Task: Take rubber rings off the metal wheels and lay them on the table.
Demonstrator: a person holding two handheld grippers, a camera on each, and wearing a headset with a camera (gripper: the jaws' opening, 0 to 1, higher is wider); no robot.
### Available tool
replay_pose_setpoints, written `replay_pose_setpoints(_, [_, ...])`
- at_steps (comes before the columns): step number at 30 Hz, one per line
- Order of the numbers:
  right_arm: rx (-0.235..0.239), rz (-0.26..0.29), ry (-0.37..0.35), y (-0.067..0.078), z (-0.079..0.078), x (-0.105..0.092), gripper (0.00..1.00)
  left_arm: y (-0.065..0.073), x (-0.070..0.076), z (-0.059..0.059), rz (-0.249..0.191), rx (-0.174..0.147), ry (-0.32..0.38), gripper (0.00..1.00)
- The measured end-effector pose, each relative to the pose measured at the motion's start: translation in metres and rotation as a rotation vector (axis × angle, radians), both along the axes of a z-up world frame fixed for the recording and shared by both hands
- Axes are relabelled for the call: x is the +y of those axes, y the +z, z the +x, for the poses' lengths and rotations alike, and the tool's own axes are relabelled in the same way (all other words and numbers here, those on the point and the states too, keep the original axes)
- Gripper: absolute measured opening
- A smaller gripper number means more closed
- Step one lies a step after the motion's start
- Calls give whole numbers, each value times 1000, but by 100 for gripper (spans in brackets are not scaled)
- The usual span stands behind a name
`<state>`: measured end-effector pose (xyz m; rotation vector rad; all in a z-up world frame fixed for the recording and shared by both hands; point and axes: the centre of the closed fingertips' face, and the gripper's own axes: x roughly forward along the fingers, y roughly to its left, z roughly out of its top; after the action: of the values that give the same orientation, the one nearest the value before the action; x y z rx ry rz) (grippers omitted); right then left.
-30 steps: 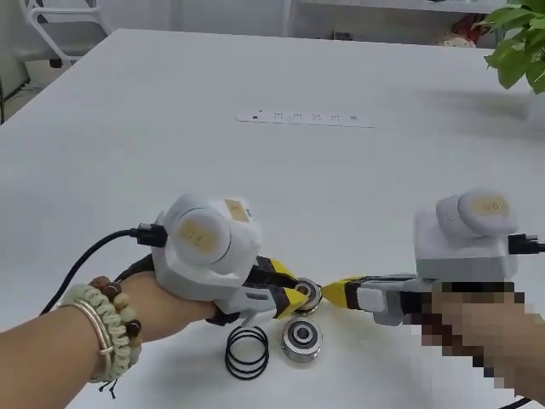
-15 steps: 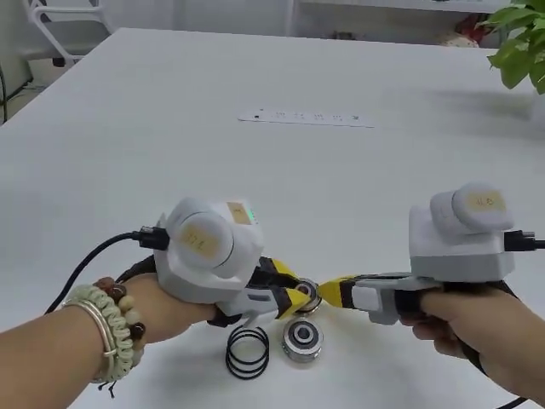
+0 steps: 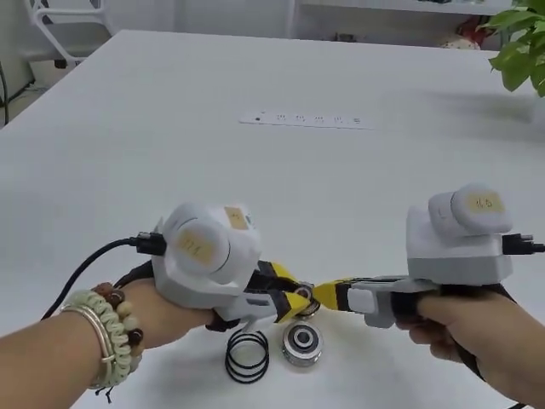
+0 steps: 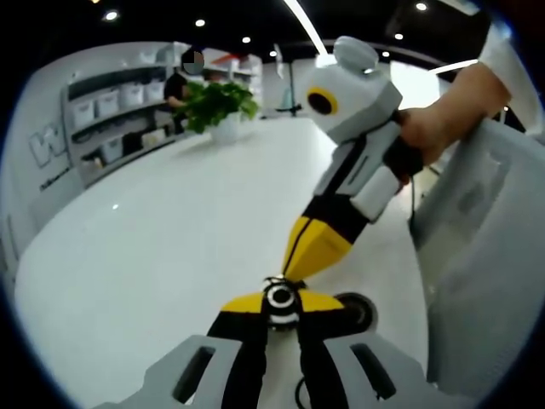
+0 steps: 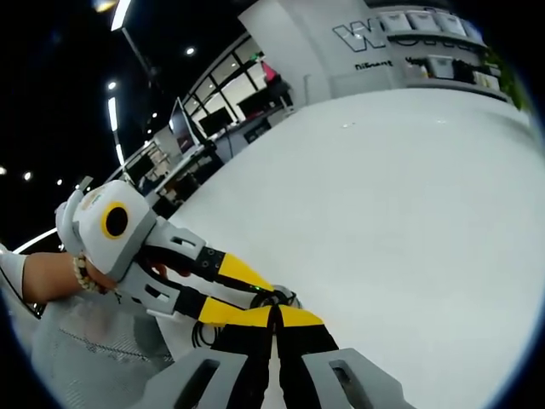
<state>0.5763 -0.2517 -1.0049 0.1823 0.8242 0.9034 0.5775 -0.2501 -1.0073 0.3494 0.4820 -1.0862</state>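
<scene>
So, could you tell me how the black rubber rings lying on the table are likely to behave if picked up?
The rubber rings look thin, so probably light and floppy, sagging out of round when lifted. Several overlap in a loose pile, so one may drag its neighbours. Lying flat on the table, they seem unlikely to roll.

The left hand-held gripper has a light grey plastic shell, black jaw arms ending in yellow wedge tips, and a black cable plugged into its left side. The right hand-held gripper matches it, with a second black cable on its right. The left wrist wears a pale green bead bracelet and a brown wooden bead bracelet. The person's garment is white.
</scene>
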Motion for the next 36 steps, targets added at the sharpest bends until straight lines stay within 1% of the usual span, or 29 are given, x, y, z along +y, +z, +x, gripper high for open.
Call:
replay_pose_setpoints(4, [-9, 3, 9, 2, -1, 3, 0, 0, 0, 0, -1, -1, 0, 13])
replay_pose_setpoints(11, [-12, 38, 20, 7, -3, 8, 0, 0, 0, 0, -3, -1, 0, 14])
replay_pose_setpoints(12, [-5, 44, 26, 8, -4, 9, 0, 0, 0, 0, -4, -1, 0, 14])
replay_pose_setpoints(13, [-10, 43, 29, 8, -5, 10, 0, 0, 0, 0, -4, -2, 0, 14])
replay_pose_setpoints(14, [-16, 51, 50, 9, -7, 11, 0, 0, 0, 0, -5, -1, 0, 14])
replay_pose_setpoints(15, [-31, 123, 37, 20, -4, 18, 0, 0, 0, 0, -6, -2, 0, 14])
replay_pose_setpoints(16, [1, 78, 26, 15, -5, 11, 0, 0, 0, 0, -8, 0, 2, 14])
replay_pose_setpoints(17, [-33, 61, 33, 15, -2, 10, 0, 0, 0, 0, -9, 0, 2, 14])
replay_pose_setpoints(18, [-44, 50, 34, 13, -2, 9, 0, -1, 0, 0, -10, 0, 3, 14])
replay_pose_setpoints(22, [-22, 64, 12, 10, 0, 4, 0, 0, -1, 1, -13, 3, 10, 14])
replay_pose_setpoints(24, [-19, 58, 5, 8, 0, 2, 0, 0, -1, 1, -17, 5, 14, 14])
replay_pose_setpoints(27, [-14, 22, 1, 1, 0, -4, 0, 0, -1, 1, -25, 11, 20, 14])
replay_pose_setpoints(29, [-8, 14, 1, -2, -2, -5, 0, 0, -1, 1, -29, 20, 26, 14])
replay_pose_setpoints(30, [-5, 12, 1, -2, -2, -5, 0, 0, -1, 1, -37, 36, 37, 14])
replay_pose_setpoints(31, [-5, 8, 3, -4, -3, -5, 0, 0, -1, 1, -38, 38, 39, 14])
replay_pose_setpoints(36, [-13, 2, 7, -3, -2, -6, 0, 0, -1, 1, -33, 37, 37, 14])
